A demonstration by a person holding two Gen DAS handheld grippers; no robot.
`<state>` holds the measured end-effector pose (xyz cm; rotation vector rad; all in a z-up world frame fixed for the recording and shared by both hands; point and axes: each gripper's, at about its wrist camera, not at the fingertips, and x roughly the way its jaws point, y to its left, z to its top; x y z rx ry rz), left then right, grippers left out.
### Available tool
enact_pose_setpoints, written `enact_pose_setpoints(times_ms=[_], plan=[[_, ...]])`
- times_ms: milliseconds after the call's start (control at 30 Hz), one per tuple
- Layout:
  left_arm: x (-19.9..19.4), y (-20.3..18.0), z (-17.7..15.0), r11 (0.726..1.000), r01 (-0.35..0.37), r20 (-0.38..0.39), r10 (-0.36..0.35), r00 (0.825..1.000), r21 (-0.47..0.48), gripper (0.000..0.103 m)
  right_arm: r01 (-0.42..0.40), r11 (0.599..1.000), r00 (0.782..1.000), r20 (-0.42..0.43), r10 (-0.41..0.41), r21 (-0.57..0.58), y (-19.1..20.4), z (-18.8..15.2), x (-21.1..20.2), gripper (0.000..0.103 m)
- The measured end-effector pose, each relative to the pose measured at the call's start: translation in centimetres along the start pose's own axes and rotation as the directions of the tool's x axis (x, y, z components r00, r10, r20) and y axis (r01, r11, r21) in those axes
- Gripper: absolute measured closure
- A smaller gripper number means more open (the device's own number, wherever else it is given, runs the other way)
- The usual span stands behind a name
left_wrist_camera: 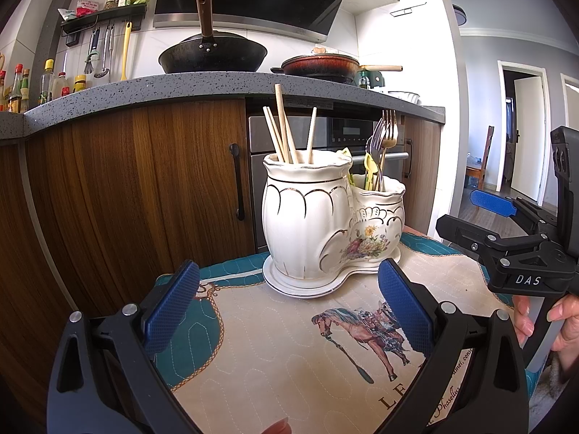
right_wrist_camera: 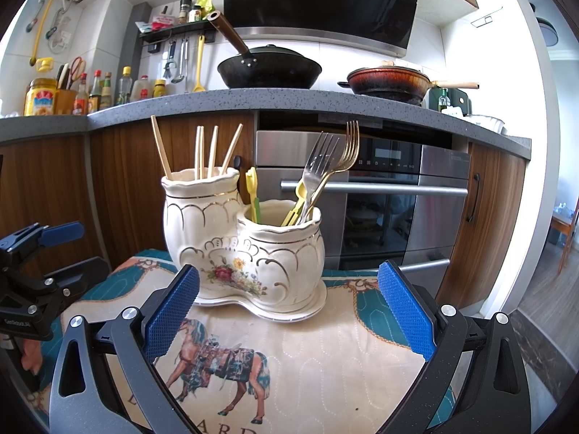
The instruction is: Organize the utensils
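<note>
Right wrist view: five chopsticks (right_wrist_camera: 200,152) in one holder (right_wrist_camera: 202,213) cup; three forks (right_wrist_camera: 325,159); both grippers (right_wrist_camera: 287,322) spread apart, empty.

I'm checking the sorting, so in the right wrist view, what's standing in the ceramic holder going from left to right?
Wooden chopsticks in the taller left pot → yellow plastic utensil at the shorter right pot → silver forks → gold fork.

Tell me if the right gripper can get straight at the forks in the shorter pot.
Probably yes. The right gripper is open and empty, the forks stand well above the rim of the shorter pot, and nothing lies between them. The left gripper sits off to the side.
</note>
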<state>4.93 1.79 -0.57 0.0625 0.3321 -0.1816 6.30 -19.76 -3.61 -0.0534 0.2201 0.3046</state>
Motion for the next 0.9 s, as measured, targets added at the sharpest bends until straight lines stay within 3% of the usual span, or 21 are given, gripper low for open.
enact_pose_setpoints(times_ms=[900], plan=[[0.36, 0.31, 0.0, 1.0, -0.008, -0.022, 0.008, 1.0, -0.017, 0.005, 0.023, 0.999, 1.0, -0.018, -0.023, 0.027, -0.53, 0.04, 0.04, 0.005]])
